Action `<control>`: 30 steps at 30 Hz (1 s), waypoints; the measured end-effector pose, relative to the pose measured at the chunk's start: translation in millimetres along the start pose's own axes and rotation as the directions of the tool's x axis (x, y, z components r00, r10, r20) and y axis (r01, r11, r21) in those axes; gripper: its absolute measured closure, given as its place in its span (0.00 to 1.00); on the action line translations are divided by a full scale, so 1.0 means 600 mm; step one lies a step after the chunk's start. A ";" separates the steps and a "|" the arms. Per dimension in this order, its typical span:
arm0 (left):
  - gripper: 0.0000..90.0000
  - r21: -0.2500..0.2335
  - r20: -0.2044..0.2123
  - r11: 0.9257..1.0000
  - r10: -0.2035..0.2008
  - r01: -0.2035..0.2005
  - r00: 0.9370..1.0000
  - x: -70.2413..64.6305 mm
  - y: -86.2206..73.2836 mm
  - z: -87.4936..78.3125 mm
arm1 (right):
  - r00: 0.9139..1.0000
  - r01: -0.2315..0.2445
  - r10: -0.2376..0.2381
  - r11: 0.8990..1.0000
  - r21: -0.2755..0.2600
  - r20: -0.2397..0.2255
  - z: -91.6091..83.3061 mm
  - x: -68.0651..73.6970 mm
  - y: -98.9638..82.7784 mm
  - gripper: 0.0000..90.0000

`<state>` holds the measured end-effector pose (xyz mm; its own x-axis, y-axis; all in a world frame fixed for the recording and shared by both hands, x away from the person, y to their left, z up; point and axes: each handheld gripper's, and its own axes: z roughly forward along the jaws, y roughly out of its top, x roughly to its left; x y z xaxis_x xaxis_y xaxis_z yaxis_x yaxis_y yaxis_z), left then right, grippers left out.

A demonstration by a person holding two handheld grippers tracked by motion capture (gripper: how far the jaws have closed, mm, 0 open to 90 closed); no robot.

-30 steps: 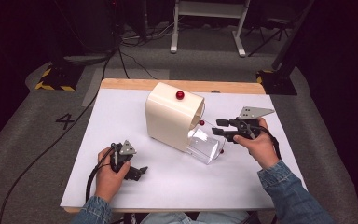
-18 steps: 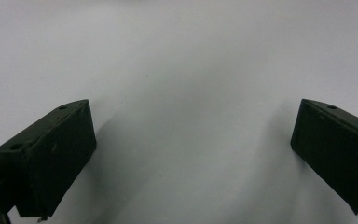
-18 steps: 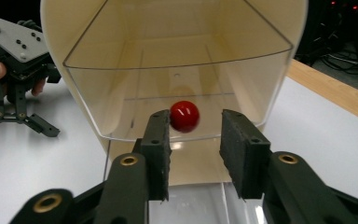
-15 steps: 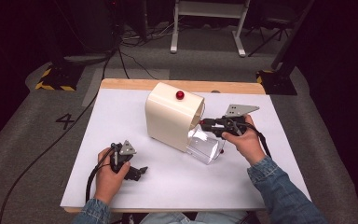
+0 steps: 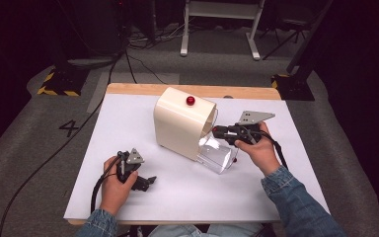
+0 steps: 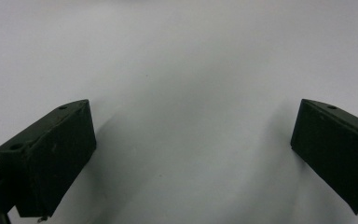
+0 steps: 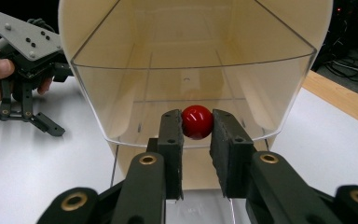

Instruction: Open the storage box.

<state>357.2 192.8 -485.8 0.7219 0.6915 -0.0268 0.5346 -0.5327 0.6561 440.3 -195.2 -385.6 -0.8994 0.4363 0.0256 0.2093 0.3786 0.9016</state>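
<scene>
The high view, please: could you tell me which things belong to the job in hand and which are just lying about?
In the job:
- cream bin
- clear flap
- red knob, clamped by the right tool

Lying about:
- left tool, open on the white table
- floor cables

cream housing (image 5: 182,123) with red button (image 5: 190,100), clear drawer (image 5: 217,155) with red knob (image 7: 197,122), black grippers, grey top plate (image 5: 254,117), white table (image 5: 128,128) with wood edge, yellow-black hazard stripes (image 5: 54,91) on grey floor
</scene>
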 end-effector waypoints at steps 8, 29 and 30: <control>0.00 0.002 0.000 1.000 0.003 -0.003 1.000 0.000 0.000 0.000 | 1.000 0.010 -0.010 1.000 0.002 0.015 -0.029 0.006 -0.004 0.83; 0.00 0.000 0.000 1.000 0.001 -0.001 1.000 0.000 0.000 0.000 | 0.999 -0.022 0.022 1.000 0.016 0.034 -0.101 0.005 -0.046 0.83; 0.00 -0.001 0.000 1.000 -0.001 0.001 1.000 0.000 0.000 0.000 | 0.999 -0.018 0.018 1.000 0.023 0.035 -0.101 0.005 -0.048 0.83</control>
<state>357.0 192.6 -485.9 0.7210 0.6924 -0.0274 0.5353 -0.5314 0.6565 408.4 -254.3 -385.3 -0.8816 0.4713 0.0263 0.2345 0.3888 0.8910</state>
